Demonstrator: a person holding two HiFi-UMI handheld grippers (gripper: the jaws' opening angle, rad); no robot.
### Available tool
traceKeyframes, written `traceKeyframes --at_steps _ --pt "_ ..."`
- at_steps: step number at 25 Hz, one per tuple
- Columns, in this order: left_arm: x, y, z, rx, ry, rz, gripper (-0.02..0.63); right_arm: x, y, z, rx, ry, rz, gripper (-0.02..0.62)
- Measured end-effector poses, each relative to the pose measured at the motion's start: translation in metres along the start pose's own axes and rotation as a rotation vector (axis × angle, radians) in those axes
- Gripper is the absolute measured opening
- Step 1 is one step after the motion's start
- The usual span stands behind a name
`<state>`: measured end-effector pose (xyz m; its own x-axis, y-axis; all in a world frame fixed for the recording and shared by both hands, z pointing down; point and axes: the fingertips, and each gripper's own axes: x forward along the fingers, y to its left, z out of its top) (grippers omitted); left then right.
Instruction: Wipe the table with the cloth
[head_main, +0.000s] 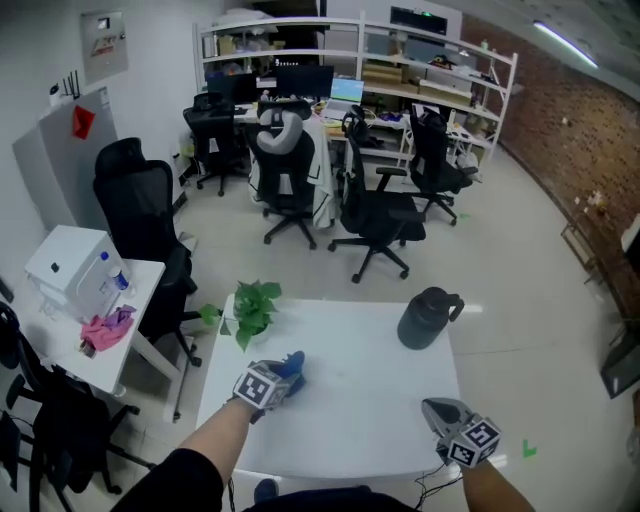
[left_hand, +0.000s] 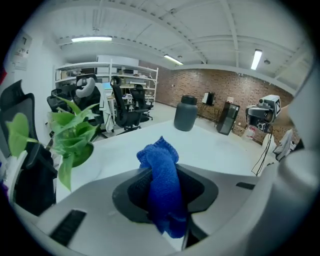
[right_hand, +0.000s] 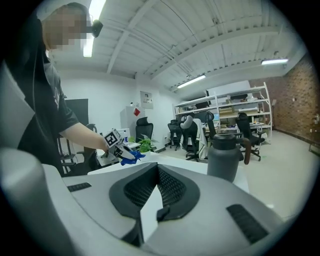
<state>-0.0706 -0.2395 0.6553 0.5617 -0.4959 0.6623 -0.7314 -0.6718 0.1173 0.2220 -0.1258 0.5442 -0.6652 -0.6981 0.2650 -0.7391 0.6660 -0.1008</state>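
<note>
A blue cloth is bunched between the jaws of my left gripper, which is shut on it over the left part of the white table. In the left gripper view the cloth sticks out past the pads and hangs down behind them. The right gripper view shows the left gripper and the cloth at the table's far side. My right gripper is at the table's front right corner. Its pads meet at the tips with nothing between them.
A dark jug with a handle stands at the table's back right. A potted green plant stands at the back left, close to the left gripper. Office chairs stand beyond the table. A side table at the left carries a white box and a pink cloth.
</note>
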Motion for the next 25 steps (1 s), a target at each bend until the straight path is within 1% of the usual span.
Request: traceKeyframes --at_steps 7,12,18,21,23,25 --pt "0.063 -0.017 0.011 0.062 0.094 -0.02 0.109 0.017 -0.06 0.014 -0.035 -0.028 -0.069 0.012" --pt "0.105 -0.019 0.001 0.084 0.176 -0.022 0.109 0.035 -0.096 0.008 -0.044 -0.019 -0.075 0.012" --pt "0.138 -0.023 -0.024 0.134 0.276 -0.002 0.109 0.038 -0.109 -0.007 -0.027 -0.003 -0.077 0.012" --pt "0.144 -0.026 -0.034 0.126 0.316 0.007 0.104 0.032 -0.11 -0.013 -0.013 -0.006 -0.074 0.012" --pt "0.149 -0.032 -0.03 0.118 0.32 -0.003 0.104 0.026 -0.112 -0.017 -0.008 -0.01 -0.073 0.012" --pt "0.159 -0.044 -0.019 0.122 0.297 -0.016 0.103 0.021 -0.113 -0.019 -0.003 -0.009 -0.076 0.012"
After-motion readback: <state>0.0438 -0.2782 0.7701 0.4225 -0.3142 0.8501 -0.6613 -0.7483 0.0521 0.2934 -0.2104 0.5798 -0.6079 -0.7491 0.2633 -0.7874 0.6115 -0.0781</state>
